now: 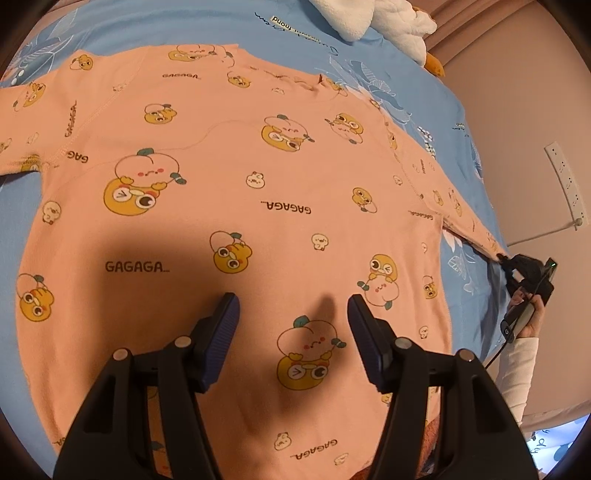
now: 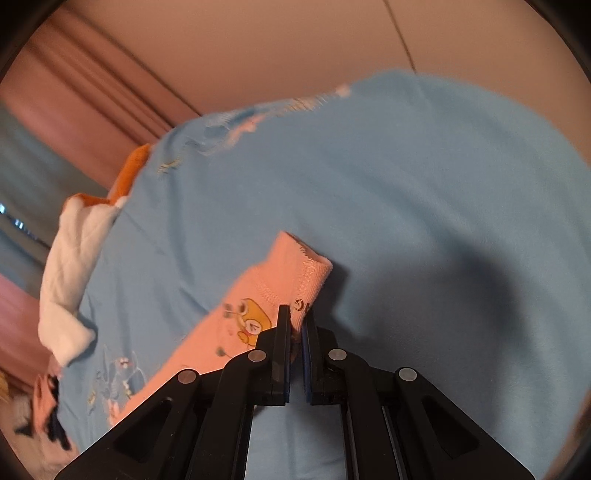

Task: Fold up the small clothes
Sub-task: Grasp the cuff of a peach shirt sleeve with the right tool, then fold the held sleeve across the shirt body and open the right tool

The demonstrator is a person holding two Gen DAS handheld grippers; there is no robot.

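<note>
A pink long-sleeved shirt [image 1: 229, 206] printed with yellow cartoon figures and "GAGAGA" lies spread flat on a blue bedsheet [image 1: 436, 110]. My left gripper [image 1: 293, 308] hovers over the shirt's lower body, jaws open, nothing between its fingers. The shirt's right sleeve [image 1: 469, 218] stretches to the right, where my right gripper [image 1: 504, 258] pinches its cuff. In the right wrist view the right gripper [image 2: 296, 319] is shut on the sleeve cuff [image 2: 303, 273], which folds up above the jaws. The left sleeve runs off the left edge.
A white and orange plush toy [image 1: 399, 26] lies at the head of the bed, also seen as plush toy [image 2: 70, 266]. A white power strip [image 1: 565, 184] hangs on the wall beside the bed. A hand and white sleeve [image 1: 517, 369] hold the right gripper.
</note>
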